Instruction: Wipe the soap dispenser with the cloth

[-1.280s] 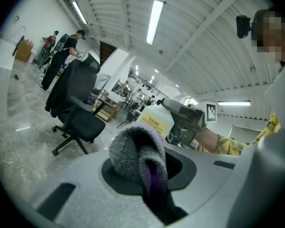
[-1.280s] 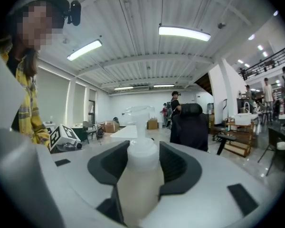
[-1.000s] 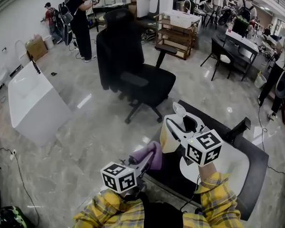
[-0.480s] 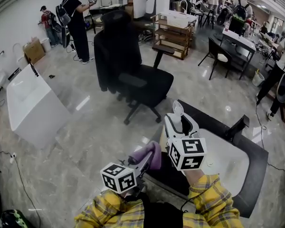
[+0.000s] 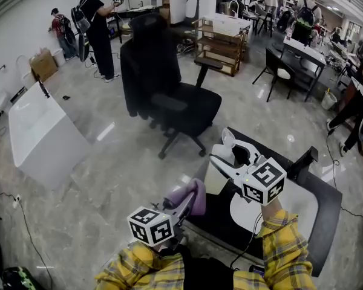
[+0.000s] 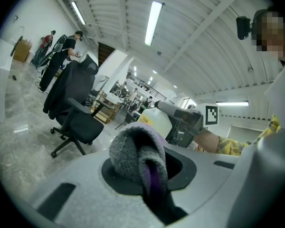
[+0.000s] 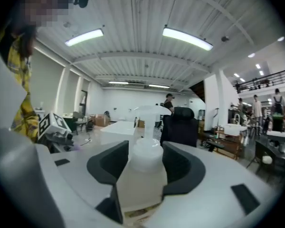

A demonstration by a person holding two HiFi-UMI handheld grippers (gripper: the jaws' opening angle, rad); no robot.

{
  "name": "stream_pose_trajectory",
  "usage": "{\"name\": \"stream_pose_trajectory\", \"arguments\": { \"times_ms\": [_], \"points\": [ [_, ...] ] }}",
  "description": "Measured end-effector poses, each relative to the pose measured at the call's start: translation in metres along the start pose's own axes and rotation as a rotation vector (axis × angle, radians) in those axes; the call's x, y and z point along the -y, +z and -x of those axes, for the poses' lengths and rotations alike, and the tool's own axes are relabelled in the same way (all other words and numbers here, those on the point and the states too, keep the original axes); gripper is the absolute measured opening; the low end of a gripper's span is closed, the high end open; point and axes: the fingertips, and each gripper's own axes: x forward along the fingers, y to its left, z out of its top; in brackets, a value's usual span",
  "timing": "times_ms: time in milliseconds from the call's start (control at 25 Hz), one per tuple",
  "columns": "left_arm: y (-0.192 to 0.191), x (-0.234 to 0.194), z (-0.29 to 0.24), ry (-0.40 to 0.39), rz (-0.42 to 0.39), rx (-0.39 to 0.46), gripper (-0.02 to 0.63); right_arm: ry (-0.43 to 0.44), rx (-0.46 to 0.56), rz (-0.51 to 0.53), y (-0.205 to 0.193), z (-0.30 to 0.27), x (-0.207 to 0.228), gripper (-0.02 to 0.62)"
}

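Soap dispenser (image 7: pixel 141 175) gripped by right gripper (image 7: pixel 143 156), jaws just widened; cloth (image 6: pixel 135 151) pinched in left gripper (image 6: pixel 148 177)

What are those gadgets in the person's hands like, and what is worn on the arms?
Each hand carries a pale grey plastic tool with two jaws lined in black: the left gripper and the right gripper. Each bears a white cube printed with black square markers. The sleeves are yellow plaid with dark stripes.
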Motion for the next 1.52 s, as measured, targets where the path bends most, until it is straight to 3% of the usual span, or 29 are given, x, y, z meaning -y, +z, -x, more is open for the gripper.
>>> {"name": "stream_pose_trajectory", "arguments": {
  "times_ms": [120,240,360,800,1120,1520],
  "points": [
    [0.001,0.000,0.001,-0.001,-0.001,0.000,0.050,0.136,-0.014,0.039,0.001,0.001,-0.005,0.201],
    [0.002,0.000,0.003,0.002,0.002,0.001,0.049,0.165,0.010,0.007,0.004,0.001,-0.005,0.201],
    [0.003,-0.002,0.002,0.009,0.004,0.010,0.049,0.100,0.056,-0.042,0.005,0.002,0.000,0.187],
    [0.020,-0.003,0.002,0.041,0.011,0.080,0.049,-0.308,0.082,-0.064,0.005,0.003,0.013,0.186],
    [0.058,0.009,-0.002,0.039,-0.004,0.193,0.049,-0.233,0.124,-0.088,0.010,0.018,0.002,0.213],
    [0.078,0.041,-0.037,-0.025,-0.123,0.234,0.049,-0.356,0.231,-0.171,0.003,0.075,0.013,0.213]
  ]
}}
